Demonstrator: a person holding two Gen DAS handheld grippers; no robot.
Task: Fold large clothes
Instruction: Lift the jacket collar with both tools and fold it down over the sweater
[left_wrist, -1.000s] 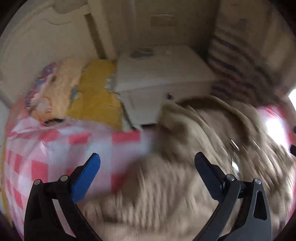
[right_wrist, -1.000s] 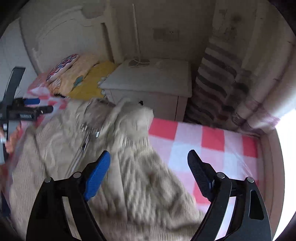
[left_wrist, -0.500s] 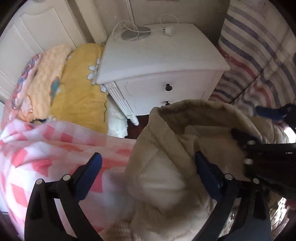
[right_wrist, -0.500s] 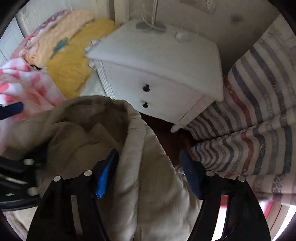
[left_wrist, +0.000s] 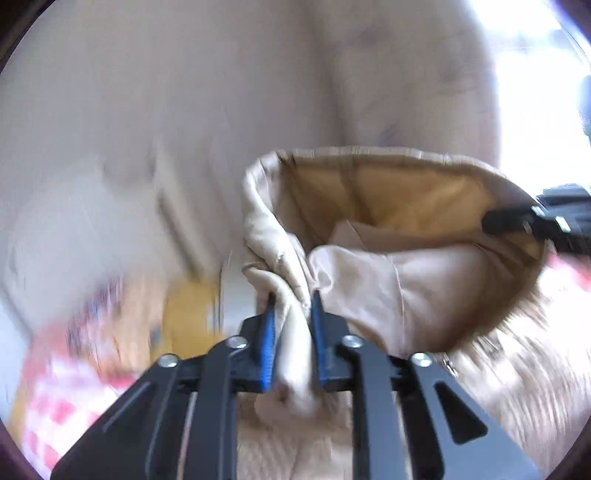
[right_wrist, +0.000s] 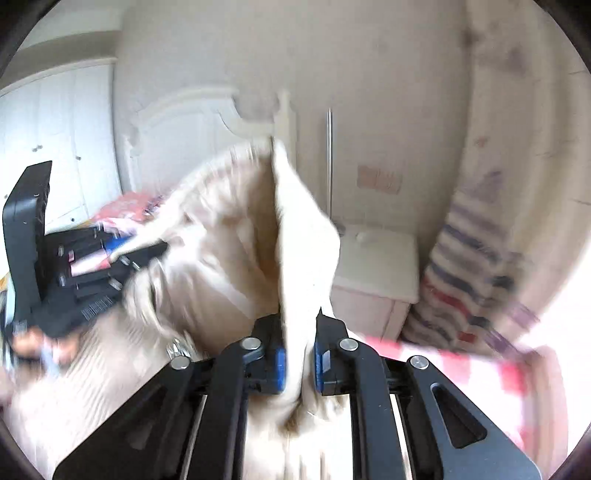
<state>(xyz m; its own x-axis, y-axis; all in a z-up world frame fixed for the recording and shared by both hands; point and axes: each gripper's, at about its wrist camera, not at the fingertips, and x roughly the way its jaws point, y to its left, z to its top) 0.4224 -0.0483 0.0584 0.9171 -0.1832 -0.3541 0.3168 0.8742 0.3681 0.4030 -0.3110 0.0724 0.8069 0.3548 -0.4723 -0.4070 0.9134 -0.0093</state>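
A large beige padded coat (left_wrist: 388, 273) with a tan lining hangs lifted above the bed. My left gripper (left_wrist: 292, 301) is shut on a bunched fold at the left end of its collar. My right gripper (right_wrist: 299, 321) is shut on the collar's other end, where the beige coat (right_wrist: 236, 229) rises between the blue pads. The right gripper's black frame (left_wrist: 546, 225) shows at the right edge of the left wrist view. At the left of the right wrist view the left gripper's black body (right_wrist: 66, 273) is held by a blurred hand (right_wrist: 33, 347). Both views are motion-blurred.
A red and white checked bedspread (right_wrist: 480, 369) covers the bed below. A white nightstand (right_wrist: 376, 266) stands behind it beside a striped curtain (right_wrist: 476, 266). The white headboard (right_wrist: 192, 136) and wardrobe doors (right_wrist: 51, 147) are at the back left. Yellow and patterned pillows (left_wrist: 177, 325) lie blurred at left.
Both grippers were open over the coat a second ago; both have since shut on its collar and lifted it up off the bed, swinging the views toward the wall.
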